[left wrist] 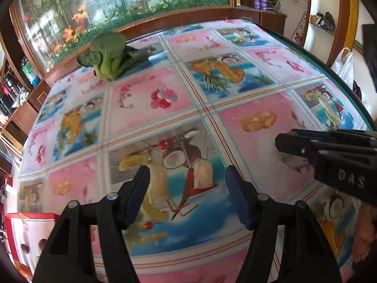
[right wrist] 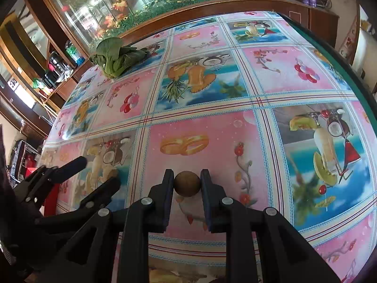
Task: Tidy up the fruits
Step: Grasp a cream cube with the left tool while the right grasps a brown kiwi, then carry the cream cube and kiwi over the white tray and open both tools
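Worktop (right wrist: 294, 70): a wide surface under a glossy cloth printed in pink and blue squares of fruit, rings and flowers; it fills most of both wrist views, with a dark green edge along its far right side.
Cabinet (left wrist: 117, 4): a glass-fronted wooden unit behind the worktop, its panes printed with bamboo, red and orange flowers and a band of yellow blooms.
Leafy greens (right wrist: 117, 56): a bunch of dark green leaves lying near the far left edge of the worktop, well apart from both hand-held grippers.
Red box (left wrist: 26, 238): an open red-rimmed box at the lower left of the left wrist view, off the worktop's near edge, with a few small dark brown round things inside.
Left hand-held gripper (left wrist: 187, 188): jaws standing apart with only the printed cloth between them, nothing held; in the right wrist view it shows at the left, just beside the right one.
Right hand-held gripper (right wrist: 187, 184): jaws drawn narrow, the blue pads pressing either side of the fruit; from the left wrist view its black body comes in at the right edge.
Fruit (right wrist: 187, 183): a small, round, brown ball clamped between the right fingertips, over a pink square of the cloth, below the printed gold rings; whether it touches the cloth cannot be told.
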{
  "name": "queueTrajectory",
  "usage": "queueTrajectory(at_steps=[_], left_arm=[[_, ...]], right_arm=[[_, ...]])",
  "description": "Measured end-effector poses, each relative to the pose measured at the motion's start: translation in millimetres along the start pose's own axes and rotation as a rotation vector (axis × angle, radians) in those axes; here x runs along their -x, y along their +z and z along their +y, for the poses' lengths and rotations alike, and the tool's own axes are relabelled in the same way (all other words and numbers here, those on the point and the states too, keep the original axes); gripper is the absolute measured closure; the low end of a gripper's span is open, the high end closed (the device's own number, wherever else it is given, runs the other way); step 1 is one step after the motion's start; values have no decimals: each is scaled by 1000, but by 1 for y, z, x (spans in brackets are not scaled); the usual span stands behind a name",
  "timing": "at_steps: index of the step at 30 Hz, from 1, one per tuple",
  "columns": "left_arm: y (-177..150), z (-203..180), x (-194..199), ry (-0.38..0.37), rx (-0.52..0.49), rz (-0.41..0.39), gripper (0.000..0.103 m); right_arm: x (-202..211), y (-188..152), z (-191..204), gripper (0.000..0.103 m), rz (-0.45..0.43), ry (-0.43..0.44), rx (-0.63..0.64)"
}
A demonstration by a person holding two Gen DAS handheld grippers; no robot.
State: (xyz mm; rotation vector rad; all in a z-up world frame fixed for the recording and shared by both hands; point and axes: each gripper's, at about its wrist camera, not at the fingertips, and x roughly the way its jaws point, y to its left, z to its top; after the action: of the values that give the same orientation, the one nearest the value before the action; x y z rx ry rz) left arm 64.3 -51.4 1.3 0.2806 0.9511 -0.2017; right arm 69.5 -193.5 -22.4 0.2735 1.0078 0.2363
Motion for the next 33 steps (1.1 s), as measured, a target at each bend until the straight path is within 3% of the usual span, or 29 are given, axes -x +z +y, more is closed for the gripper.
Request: queueTrajectory(at_steps=[5,7,9,14,20,26,33], left_arm=[[2,1,-9,-43,19,12,66],[2,1,-9,-65,20,14,80],[1,-1,-8,-78,18,12,87],[-6,5,11,-63,60,-32,87],[-40,32,82,-12,128,-157,87],[-100,75,141,64,190,-209,87],[-185,150,178,209,335,-161,87]], right_arm=[[-1,1,3,81,2,7,2],[-3,2,6,81,0,10,14],[-3,0,10,81,-9,18,32],[13,-5,30,81,-118,36,117],[32,-25,64,81,-221,154,171],[35,-54,122,82,-183,297,226],[27,-87,226,82,-74,452,387]])
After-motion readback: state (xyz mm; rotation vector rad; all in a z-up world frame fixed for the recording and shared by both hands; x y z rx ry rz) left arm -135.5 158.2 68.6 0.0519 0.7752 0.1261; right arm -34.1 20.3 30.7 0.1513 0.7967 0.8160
